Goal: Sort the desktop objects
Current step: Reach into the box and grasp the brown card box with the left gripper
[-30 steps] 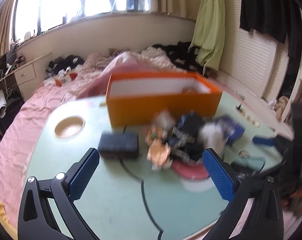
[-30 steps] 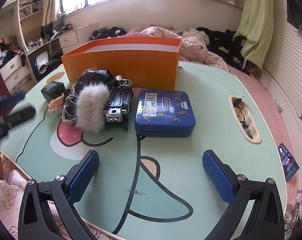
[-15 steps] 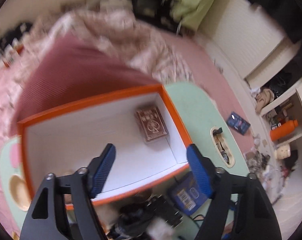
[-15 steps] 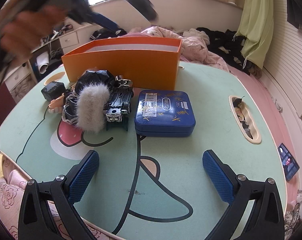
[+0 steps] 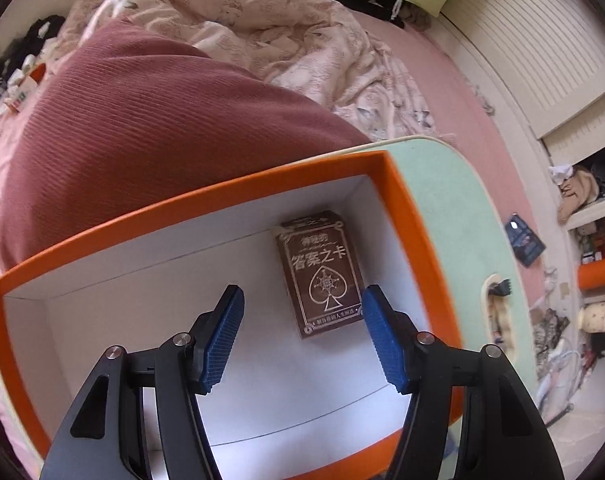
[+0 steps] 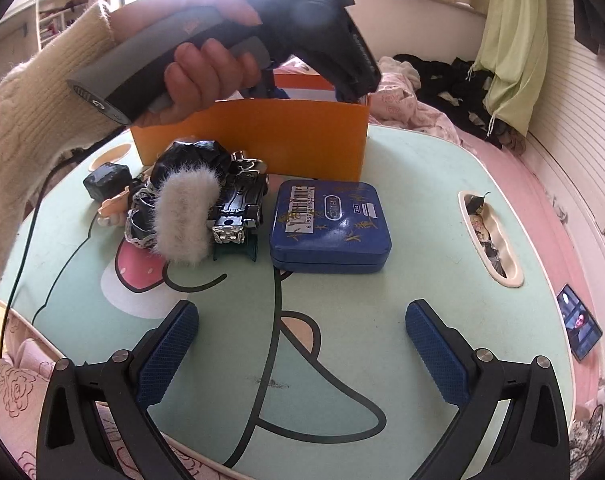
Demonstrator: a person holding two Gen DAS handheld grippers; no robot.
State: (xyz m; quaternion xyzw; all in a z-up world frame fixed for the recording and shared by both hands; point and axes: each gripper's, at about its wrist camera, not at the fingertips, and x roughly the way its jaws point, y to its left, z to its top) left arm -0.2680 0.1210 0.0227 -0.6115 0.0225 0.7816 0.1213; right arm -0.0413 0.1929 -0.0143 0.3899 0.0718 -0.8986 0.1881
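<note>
Hovering left tool (image 5: pixel 302 334) wide over card deck (image 5: pixel 320 274) inside orange box (image 5: pixel 406 216) (interior hidden from right view), right tool (image 6: pixel 302 346) wide, empty

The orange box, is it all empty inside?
No, a brown card box lies flat on the white floor of the orange box, near its right wall.

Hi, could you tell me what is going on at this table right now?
A person is sorting desk clutter into an orange box. The left gripper hangs open and empty inside the box, just above a brown card deck lying on its white floor. The right gripper waits open over the green table, empty. In front of the box, the blue tin, a furry scrunchie and a toy car are unsorted.
</note>
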